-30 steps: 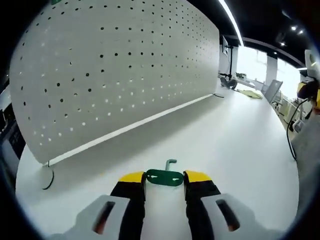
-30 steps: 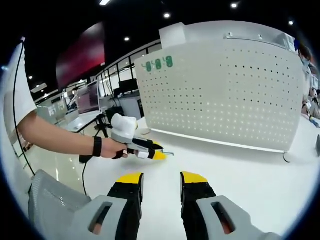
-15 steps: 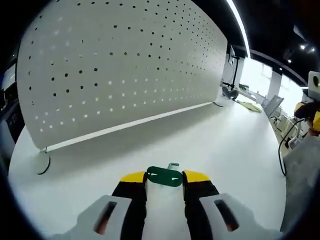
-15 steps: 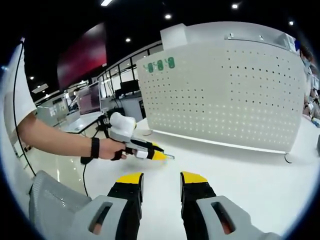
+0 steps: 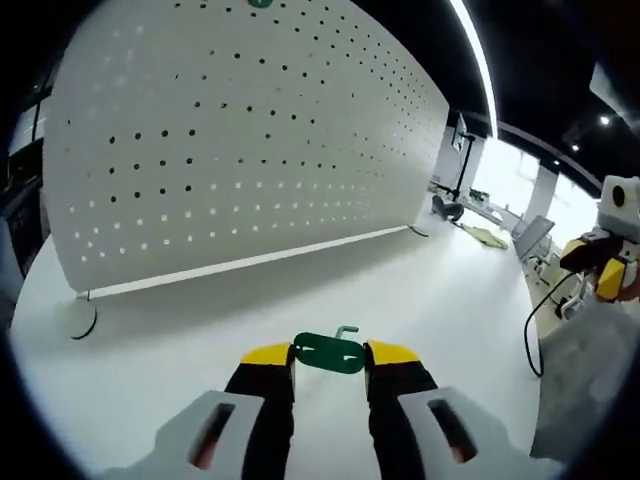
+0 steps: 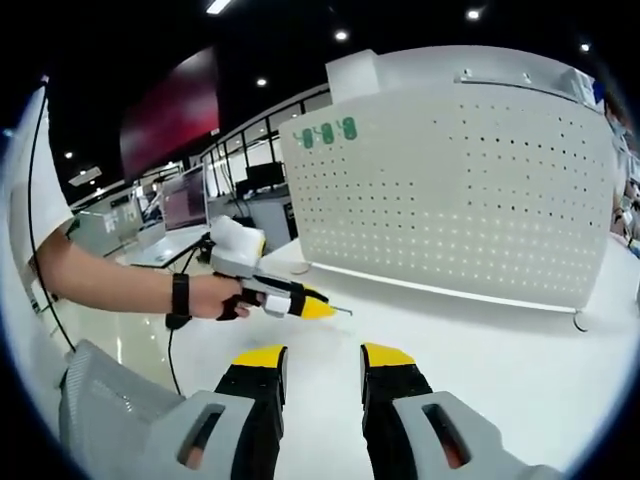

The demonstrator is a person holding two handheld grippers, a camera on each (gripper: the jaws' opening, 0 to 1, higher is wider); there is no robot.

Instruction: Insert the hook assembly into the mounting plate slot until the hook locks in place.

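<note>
A plain white table (image 5: 440, 300) is seen, with a big white pegboard panel (image 5: 230, 140) stood upright along its far edge on small feet; a dark cable loop (image 5: 80, 320) is laid by the panel's corner

Handheld two-jaw grippers — black, grey and yellow.

Left gripper (image 5: 330, 352): black jaws capped with yellow pads, set in pale grey housings with dark slots showing orange inside. Right gripper (image 6: 325, 355): same build — black jaws, yellow caps, grey slotted housings. Seen from the right gripper view, left gripper (image 6: 322, 309) with a white rounded body, black midsection, yellow tip and white label band, gripped in a hand (image 6: 215, 298). Wore a black wristband (image 6: 180, 294) and a white short sleeve (image 6: 40, 190); thin black cable (image 6: 32, 150) ran along the sleeve.
</note>
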